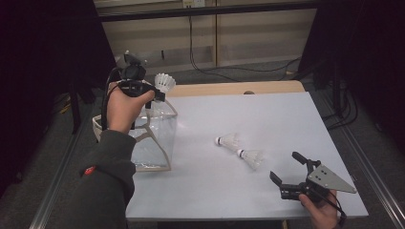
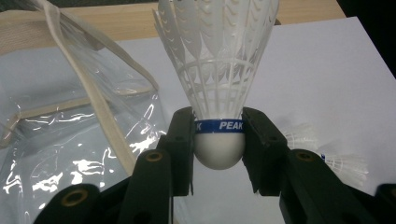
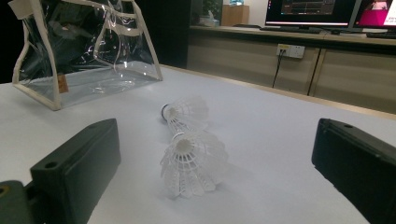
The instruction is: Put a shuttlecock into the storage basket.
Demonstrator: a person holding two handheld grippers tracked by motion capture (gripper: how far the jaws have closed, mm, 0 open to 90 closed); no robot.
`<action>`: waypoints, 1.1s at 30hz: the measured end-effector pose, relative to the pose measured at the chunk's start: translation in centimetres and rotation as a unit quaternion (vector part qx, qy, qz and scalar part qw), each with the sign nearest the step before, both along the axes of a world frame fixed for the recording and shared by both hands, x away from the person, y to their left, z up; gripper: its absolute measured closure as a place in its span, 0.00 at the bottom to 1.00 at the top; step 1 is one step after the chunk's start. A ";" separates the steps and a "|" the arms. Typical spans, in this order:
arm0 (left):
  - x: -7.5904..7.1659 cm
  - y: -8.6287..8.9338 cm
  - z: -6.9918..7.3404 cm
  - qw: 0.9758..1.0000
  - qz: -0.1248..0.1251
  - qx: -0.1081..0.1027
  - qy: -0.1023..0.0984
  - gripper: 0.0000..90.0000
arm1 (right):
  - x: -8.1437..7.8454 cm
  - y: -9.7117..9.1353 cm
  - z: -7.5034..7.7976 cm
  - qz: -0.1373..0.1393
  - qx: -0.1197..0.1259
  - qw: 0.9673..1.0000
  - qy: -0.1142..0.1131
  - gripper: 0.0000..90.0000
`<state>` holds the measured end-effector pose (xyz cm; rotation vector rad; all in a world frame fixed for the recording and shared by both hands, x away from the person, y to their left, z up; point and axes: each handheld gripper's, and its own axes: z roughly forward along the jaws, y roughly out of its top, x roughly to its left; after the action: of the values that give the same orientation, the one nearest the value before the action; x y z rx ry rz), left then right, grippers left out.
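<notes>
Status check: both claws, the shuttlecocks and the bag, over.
Left claw shut on shuttlecock, above clear bag. Right claw open, empty, facing two shuttlecocks on table. Nothing in the way.

White shuttlecock [image 2: 218,70] with blue band, white "PEAK" lettering. Clear plastic bag [image 1: 160,131] has cream trim. Black grippers, white tabletop [image 1: 267,119].

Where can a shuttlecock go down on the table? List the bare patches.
Bare: the white table beyond the two lying shuttlecocks, and the near strip between the clear bag and the right hand-held gripper. Crowded: around those shuttlecocks.
</notes>
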<state>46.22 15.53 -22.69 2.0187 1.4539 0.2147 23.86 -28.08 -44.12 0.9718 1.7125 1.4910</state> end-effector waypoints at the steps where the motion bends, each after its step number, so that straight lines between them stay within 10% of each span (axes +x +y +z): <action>1: 0.0 0.0 0.0 1.000 0.002 0.001 -0.001 0.73 | 0.0 0.0 0.0 -0.001 0.000 1.000 0.000 0.01; 33: 0.2 1.2 0.7 1.000 0.021 0.004 -0.005 0.73 | 0.1 0.0 0.0 -0.001 0.003 1.000 0.002 0.01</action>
<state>46.39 16.77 -22.01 1.9924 1.4912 0.2490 23.93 -28.08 -44.16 0.9806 1.7105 1.4951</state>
